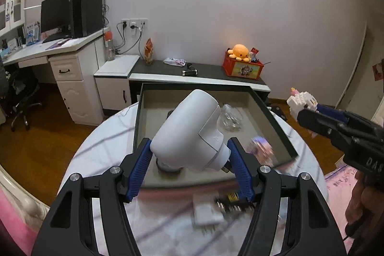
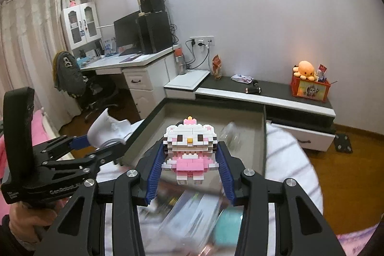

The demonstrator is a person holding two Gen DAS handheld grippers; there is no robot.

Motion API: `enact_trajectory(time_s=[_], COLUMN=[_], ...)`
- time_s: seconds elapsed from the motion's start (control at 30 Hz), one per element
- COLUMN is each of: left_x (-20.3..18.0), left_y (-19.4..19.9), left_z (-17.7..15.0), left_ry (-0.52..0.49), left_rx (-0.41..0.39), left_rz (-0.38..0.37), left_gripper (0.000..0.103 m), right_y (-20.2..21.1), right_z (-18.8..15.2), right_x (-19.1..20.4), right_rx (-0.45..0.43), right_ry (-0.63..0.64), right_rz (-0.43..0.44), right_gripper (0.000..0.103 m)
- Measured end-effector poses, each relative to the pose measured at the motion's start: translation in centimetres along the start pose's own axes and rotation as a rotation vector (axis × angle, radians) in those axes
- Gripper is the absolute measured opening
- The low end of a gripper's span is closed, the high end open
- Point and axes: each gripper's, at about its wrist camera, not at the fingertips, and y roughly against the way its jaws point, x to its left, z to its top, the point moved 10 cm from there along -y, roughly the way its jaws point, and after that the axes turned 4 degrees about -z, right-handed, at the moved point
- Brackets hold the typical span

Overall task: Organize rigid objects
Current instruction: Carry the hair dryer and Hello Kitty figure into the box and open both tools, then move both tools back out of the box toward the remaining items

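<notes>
My left gripper [image 1: 189, 152] is shut on a white hair-dryer-like device [image 1: 189, 128] and holds it over the near part of a dark-rimmed tray [image 1: 273, 119] on the round table. My right gripper [image 2: 190, 160] is shut on a pink and white brick-built cat figure [image 2: 189, 148], held in the air above the tray's near edge [image 2: 148, 121]. The figure also shows in the left wrist view [image 1: 301, 101], to the right of the tray. A clear glass object [image 1: 230, 118] lies inside the tray.
Blurred items lie on the table [image 1: 108, 136] near me: a white plug adapter [image 1: 206, 210], a colourful packet [image 1: 261, 148], booklets and a teal thing [image 2: 226, 227]. Behind stand a low cabinet [image 1: 199, 76] with an orange toy box [image 1: 242, 68], and a desk at the left.
</notes>
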Motion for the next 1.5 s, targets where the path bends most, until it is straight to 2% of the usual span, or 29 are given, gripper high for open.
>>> enact_trajectory(time_s=[0.2,0.37,0.67,0.7,0.73,0.77,0.83,0.9,1.0,1.07,1.13,1.3,1.5], left_x=[1.3,1.8,2.1,2.2,2.3,2.3,2.2,2.2,2.5,2.6,2.6,2.5,1.2], left_y=[-5.9,-9.9,-12.8,-12.9,-12.8,-12.5,-11.8,-10.9,-9.5,-8.1,-6.4,-1.1,4.2], left_z=[2.1,1.7,-0.2,-0.1,-0.2,-0.2,-0.1,0.2,0.6,1.0,1.4,1.6,1.1], left_ry=[0.007,0.004,-0.014,-0.016,-0.023,-0.030,-0.032,-0.029,-0.017,-0.008,0.004,0.029,-0.004], left_rx=[0.063,0.138,0.228,0.231,0.234,0.230,0.208,0.182,0.153,0.119,0.078,-0.021,-0.095], left_rz=[0.014,0.013,0.034,0.038,0.047,0.056,0.069,0.071,0.064,0.070,0.074,0.103,0.164], left_gripper=[0.065,0.066,0.067,0.068,0.073,0.083,0.097,0.101,0.102,0.102,0.103,0.103,0.103], right_y=[-6.4,-11.4,-14.5,-14.5,-14.6,-14.6,-14.5,-14.3,-13.4,-12.5,-11.1,-6.6,-0.3], right_z=[1.3,-0.7,-3.5,-3.6,-3.9,-3.8,-3.9,-3.7,-3.4,-2.8,-2.1,-0.9,-0.3], right_x=[-2.2,-3.1,-3.2,-3.3,-3.2,-3.2,-3.3,-3.6,-3.6,-3.8,-4.0,-4.3,-3.1], right_rx=[0.093,0.209,0.353,0.358,0.367,0.370,0.365,0.357,0.341,0.312,0.271,0.166,0.062], right_ry=[0.016,0.013,0.061,0.064,0.064,0.062,0.062,0.059,0.036,0.017,-0.013,-0.086,-0.121], right_rz=[-0.014,0.008,-0.009,-0.010,-0.008,-0.010,-0.022,-0.034,-0.019,-0.020,-0.021,-0.040,-0.059], right_gripper=[0.044,0.045,0.045,0.045,0.045,0.046,0.071,0.082,0.084,0.088,0.103,0.103,0.103])
